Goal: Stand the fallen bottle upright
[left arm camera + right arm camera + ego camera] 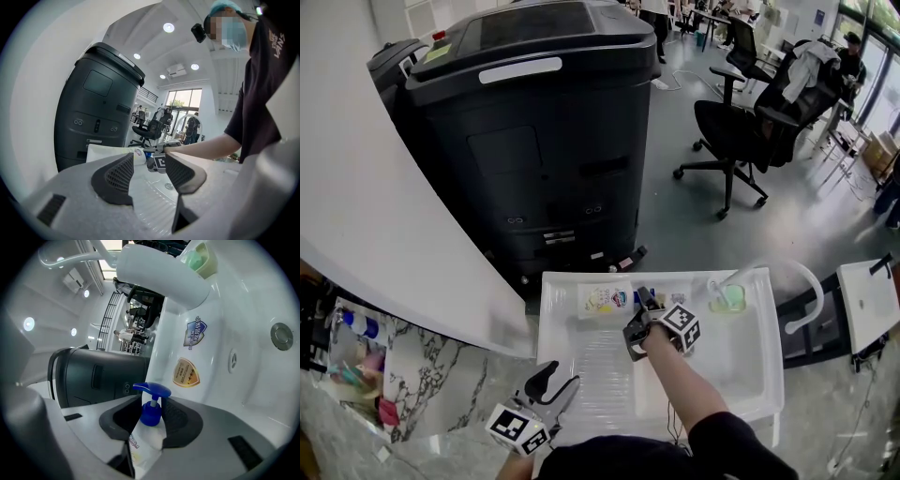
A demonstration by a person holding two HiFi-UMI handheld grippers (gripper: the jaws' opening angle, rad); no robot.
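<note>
The left gripper (553,380) hangs at the near left corner of the white sink (776,375), low over the ribbed draining board. Its own view shows the two dark pads (115,177) spread wide with nothing between them, only the sink surface beyond. It is well apart from the bottle (602,300).

The bottle lies on its side along the sink's back rim, left of centre. Its long axis runs left to right across the head view, with the base to the left and the blue pump (151,401) to the right.

The right gripper (642,314) is at that pump end and is plainly the nearer one. In its own view the white body comes up between the jaws and the pads pinch it at the shoulder, just under the blue collar, with the pump head sticking out past the fingertips.

So the hold is at the top end while the base points away to the left. To stand the bottle up, that end would likely need to swing up over the base, and the base may slide on the smooth rim.

Further right a curved tap (787,277) and a green soap dish (731,298) stand near enough to watch.
</note>
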